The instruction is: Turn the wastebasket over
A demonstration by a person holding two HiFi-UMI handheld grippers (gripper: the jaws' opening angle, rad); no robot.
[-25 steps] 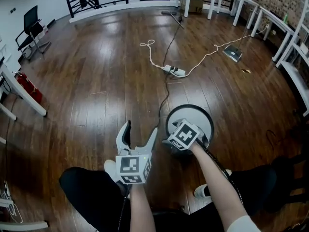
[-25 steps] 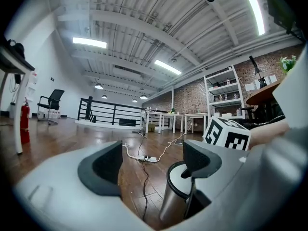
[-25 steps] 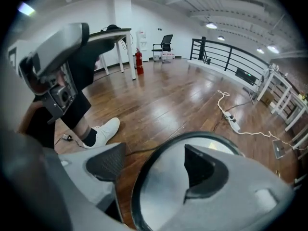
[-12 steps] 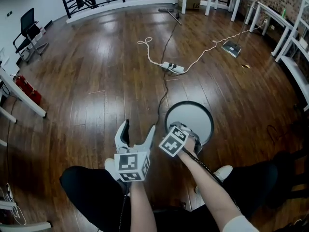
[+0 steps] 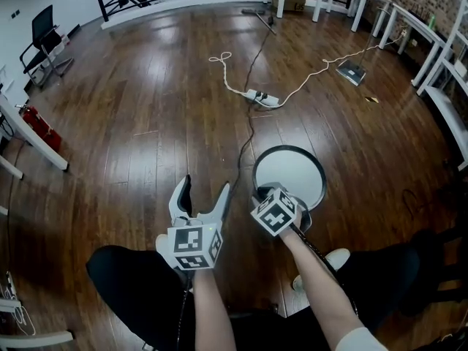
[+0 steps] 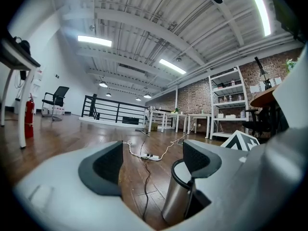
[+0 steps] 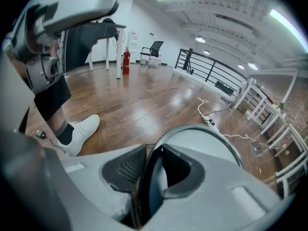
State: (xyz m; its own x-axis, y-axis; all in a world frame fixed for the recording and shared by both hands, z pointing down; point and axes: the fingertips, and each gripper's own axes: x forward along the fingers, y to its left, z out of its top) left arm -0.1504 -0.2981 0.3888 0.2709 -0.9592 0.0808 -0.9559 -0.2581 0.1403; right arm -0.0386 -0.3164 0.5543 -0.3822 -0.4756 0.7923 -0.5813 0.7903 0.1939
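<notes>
The wastebasket (image 5: 291,172) stands upright on the wooden floor, a metal cylinder with a black rim and a pale inside. My right gripper (image 5: 273,192) points steeply down at its near rim. Its jaws are closing on that rim, one pad outside and one inside, both against it in the right gripper view (image 7: 150,177). My left gripper (image 5: 202,196) hovers open just left of the basket, pointing level, nothing between its fingers. In the left gripper view the basket (image 6: 175,196) shows behind the right finger (image 6: 202,160).
A black cable (image 5: 248,137) runs from the basket's left side to a white power strip (image 5: 262,97). White tables line the right wall. A chair (image 5: 44,31) and a red extinguisher (image 5: 33,123) stand far left. The person's white shoe (image 5: 325,260) is beside the basket.
The right gripper's jaws have come together over the basket's near rim and the hand has tipped a little. The left gripper has stayed in place, open.
</notes>
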